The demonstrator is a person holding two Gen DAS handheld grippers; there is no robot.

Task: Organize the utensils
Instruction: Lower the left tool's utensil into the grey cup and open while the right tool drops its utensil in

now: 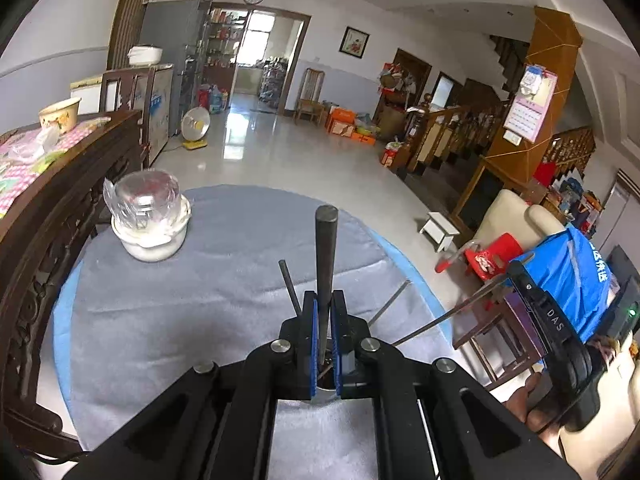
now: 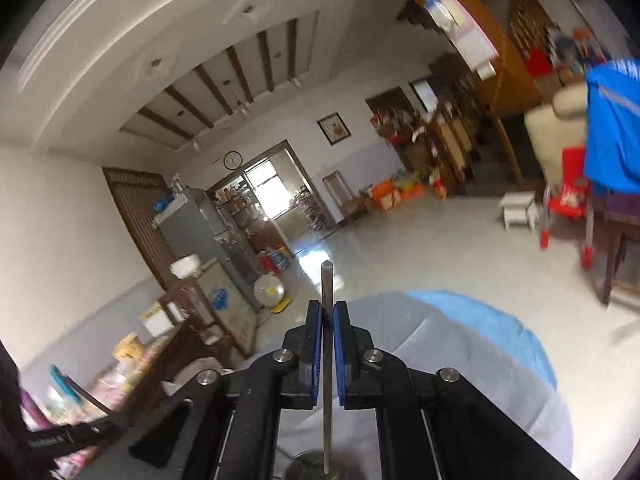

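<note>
Left claw: the left gripper (image 1: 325, 322) has its blue pads closed on a dark round-handled utensil (image 1: 326, 256) standing upright over a metal holder cup (image 1: 325, 394).
Right claw: the right gripper (image 2: 328, 332) is pinched on a thin grey metal rod-like utensil (image 2: 327, 360), its tip near a dark cup rim (image 2: 316, 462).
Technique: probably lower each straight, release only once seated.
Setting: round table under grey cloth (image 1: 200, 300); covered white bowl (image 1: 150, 224) far left.

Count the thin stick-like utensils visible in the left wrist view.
4: a thick dark one clamped in the left gripper, a short dark one just left, two thin metal rods to the right. Others may be hidden.
</note>
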